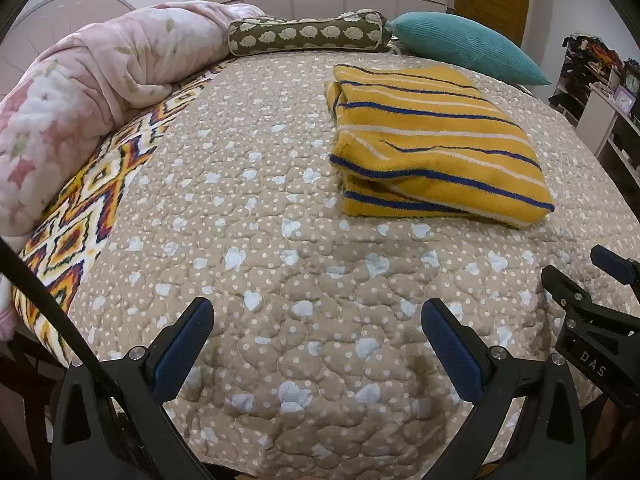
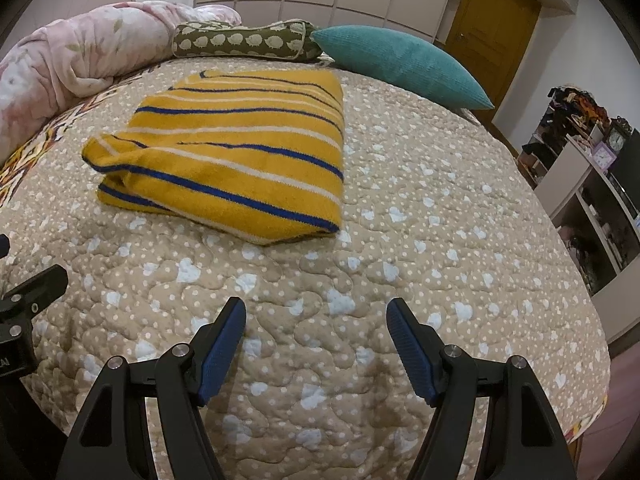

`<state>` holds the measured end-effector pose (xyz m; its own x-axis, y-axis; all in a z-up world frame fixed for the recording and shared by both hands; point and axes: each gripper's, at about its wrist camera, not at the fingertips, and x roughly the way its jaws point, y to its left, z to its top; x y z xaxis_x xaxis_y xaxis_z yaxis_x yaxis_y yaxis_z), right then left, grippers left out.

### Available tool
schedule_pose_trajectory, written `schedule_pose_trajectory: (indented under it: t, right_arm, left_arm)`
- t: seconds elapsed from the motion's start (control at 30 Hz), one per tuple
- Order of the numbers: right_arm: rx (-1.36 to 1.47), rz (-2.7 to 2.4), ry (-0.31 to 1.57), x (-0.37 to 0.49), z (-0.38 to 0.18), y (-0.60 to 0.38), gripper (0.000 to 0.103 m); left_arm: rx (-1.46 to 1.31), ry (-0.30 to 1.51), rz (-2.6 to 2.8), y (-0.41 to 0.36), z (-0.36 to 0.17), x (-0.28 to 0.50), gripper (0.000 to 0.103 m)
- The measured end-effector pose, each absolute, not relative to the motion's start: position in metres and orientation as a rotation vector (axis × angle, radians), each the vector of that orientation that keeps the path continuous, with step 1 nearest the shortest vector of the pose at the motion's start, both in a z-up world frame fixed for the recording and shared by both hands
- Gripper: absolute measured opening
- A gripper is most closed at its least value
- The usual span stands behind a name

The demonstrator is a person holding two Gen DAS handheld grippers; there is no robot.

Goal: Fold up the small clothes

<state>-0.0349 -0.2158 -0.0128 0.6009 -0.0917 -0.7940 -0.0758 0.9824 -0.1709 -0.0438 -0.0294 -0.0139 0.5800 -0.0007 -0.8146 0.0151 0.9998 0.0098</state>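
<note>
A yellow garment with blue and white stripes (image 1: 432,148) (image 2: 236,152) lies folded into a flat rectangle on the beige quilted bedspread (image 1: 280,280) (image 2: 400,240). My left gripper (image 1: 318,312) hovers open over the quilt, well short of the garment, with nothing between its blue pads. My right gripper (image 2: 316,312) is open too, over bare quilt in front of the garment, holding nothing. The right gripper's black frame (image 1: 592,320) shows at the right edge of the left wrist view. Part of the left gripper's frame (image 2: 24,300) shows at the left edge of the right wrist view.
A rolled pink floral blanket (image 1: 80,92) lies along the bed's left side. A green bolster with sheep print (image 1: 308,34) and a teal cushion (image 1: 468,46) sit at the head. Shelves with clutter and a clock (image 2: 592,168) stand to the right, past the bed's edge.
</note>
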Motion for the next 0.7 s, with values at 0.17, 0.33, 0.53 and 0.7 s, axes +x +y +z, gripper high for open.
schedule_pose_trajectory:
  t: [0.17,0.33,0.53,0.7]
  right_arm:
    - [-0.178,-0.002,0.935,-0.034,-0.014,-0.217,0.077]
    - [-0.17,0.001,0.932,-0.032,-0.013,-0.219,0.077]
    - [-0.159,0.004,0.939,-0.029,-0.013,-0.218,0.077]
    - [-0.158,0.011,0.948,-0.027,-0.015,-0.216,0.077]
  left_arm:
    - [-0.019,0.97,-0.02,-0.025,-0.015,-0.032,0.103]
    - [-0.032,0.971,-0.015,-0.023,-0.014,-0.02,0.103]
    - [-0.032,0.965,-0.051,-0.031,-0.014,-0.016,0.103]
    - [-0.015,0.976,-0.068,-0.037,-0.019,-0.014,0.101]
